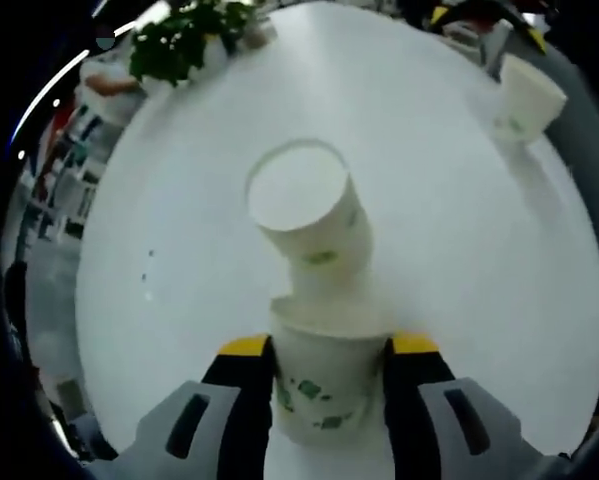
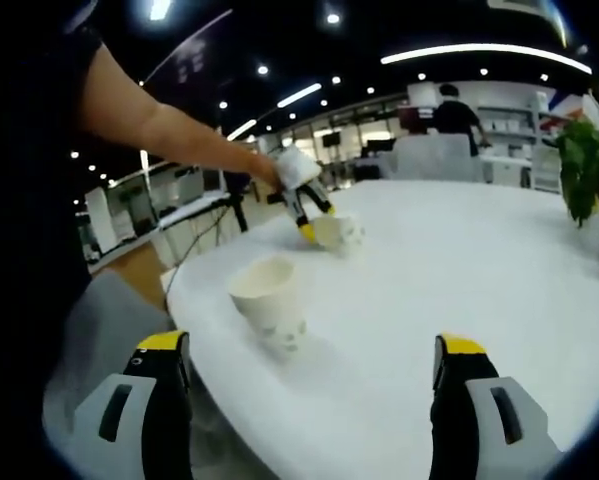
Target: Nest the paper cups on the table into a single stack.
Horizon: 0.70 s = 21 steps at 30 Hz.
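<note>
Left gripper view has the left gripper (image 1: 329, 372) pinching a white, green-printed paper cup (image 1: 326, 385) at 6 o'clock on the glossy white bench (image 1: 179, 250), while the right gripper (image 2: 309, 390) is spread wide.

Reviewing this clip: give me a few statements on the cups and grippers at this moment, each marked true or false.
1. The left gripper is closed on a paper cup. True.
2. The right gripper holds a cup. False: its jaws stand wide apart with nothing between them.
3. A second cup sits just beyond the held cup. True.
4. All cups on the white table are already nested in one stack. False: a third cup stands apart near the far edge.
5. A green plant stands on the table. True.
</note>
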Motion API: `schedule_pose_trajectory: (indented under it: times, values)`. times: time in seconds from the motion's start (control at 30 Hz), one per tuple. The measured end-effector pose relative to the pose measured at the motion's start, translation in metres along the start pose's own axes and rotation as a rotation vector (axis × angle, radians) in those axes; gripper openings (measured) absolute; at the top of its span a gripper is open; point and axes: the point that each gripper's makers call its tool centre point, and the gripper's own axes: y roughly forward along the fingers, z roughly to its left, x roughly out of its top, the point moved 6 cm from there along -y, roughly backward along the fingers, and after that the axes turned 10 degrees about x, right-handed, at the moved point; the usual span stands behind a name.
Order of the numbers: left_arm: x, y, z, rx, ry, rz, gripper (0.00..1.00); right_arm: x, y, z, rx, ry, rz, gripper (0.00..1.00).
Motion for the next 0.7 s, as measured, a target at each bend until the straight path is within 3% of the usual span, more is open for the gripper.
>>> schedule_pose_trajectory:
  times: [0.07,0.4,0.7]
  values:
    - [0.0,-0.003,0.0,0.02,-0.02,-0.013,0.42,0.001,0.0,0.0,0.0,-0.003,0.001,1.0]
    - [-0.002,-0.025,-0.006,0.103,-0.321,-0.135,0.41,0.006,0.0,0.001,-0.005,-0.019,-0.011,1.0]
    - [-0.001,-0.042,-0.007,0.174,-0.461,-0.226,0.41,0.01,0.0,0.004,-0.004,-0.036,-0.015,1.0]
